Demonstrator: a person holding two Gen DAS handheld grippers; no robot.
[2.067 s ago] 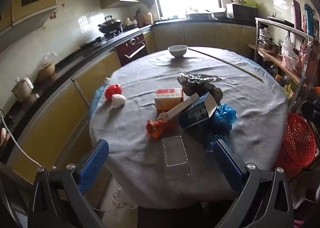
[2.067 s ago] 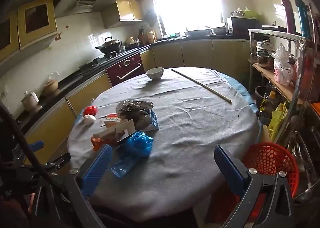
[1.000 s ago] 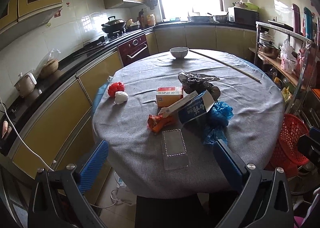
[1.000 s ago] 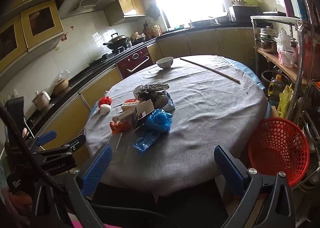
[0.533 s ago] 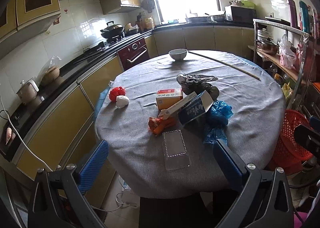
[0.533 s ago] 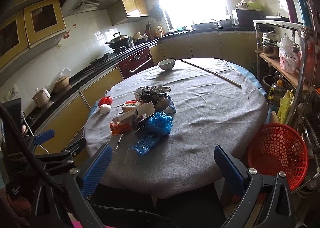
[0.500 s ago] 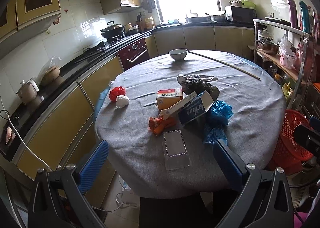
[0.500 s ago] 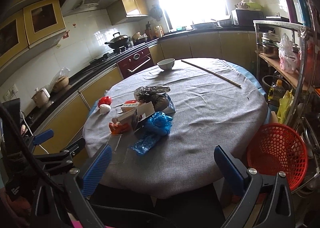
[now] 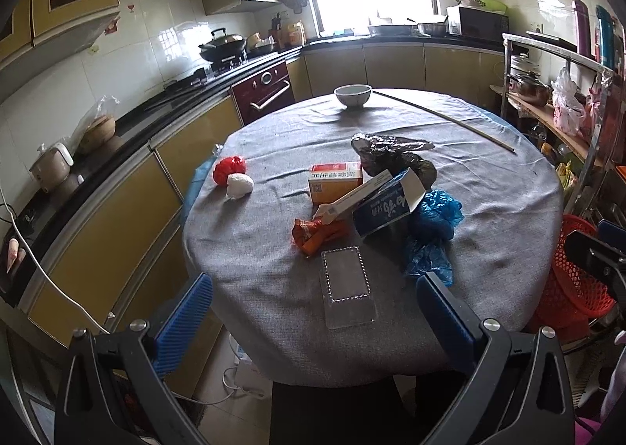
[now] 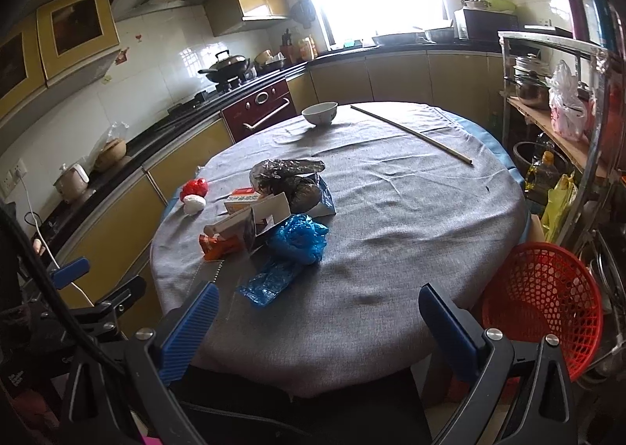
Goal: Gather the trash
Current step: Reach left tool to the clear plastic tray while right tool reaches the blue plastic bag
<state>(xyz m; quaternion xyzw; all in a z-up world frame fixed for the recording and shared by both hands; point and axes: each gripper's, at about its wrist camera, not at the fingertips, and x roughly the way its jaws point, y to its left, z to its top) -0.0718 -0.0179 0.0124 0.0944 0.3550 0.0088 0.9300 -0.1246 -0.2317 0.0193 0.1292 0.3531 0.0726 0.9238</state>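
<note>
Both grippers off the near desk edge, jaws wide, empty.

Left gripper (image 9: 313,316) faces the clear plastic tray (image 9: 347,291), long axis running away from the camera, near end close to the desk (image 9: 489,187) edge. Past it the orange wrapper (image 9: 313,235), the blue plastic bag (image 9: 430,234), the tilted blue carton (image 9: 385,206), open flap up-right, the orange box (image 9: 335,182), and the foil bag (image 9: 391,153). Right gripper (image 10: 319,327) faces bare cloth; red basket (image 10: 544,300) just off the right edge. Far half open: bowl (image 9: 352,95), long stick (image 9: 442,118) lying diagonally.
</note>
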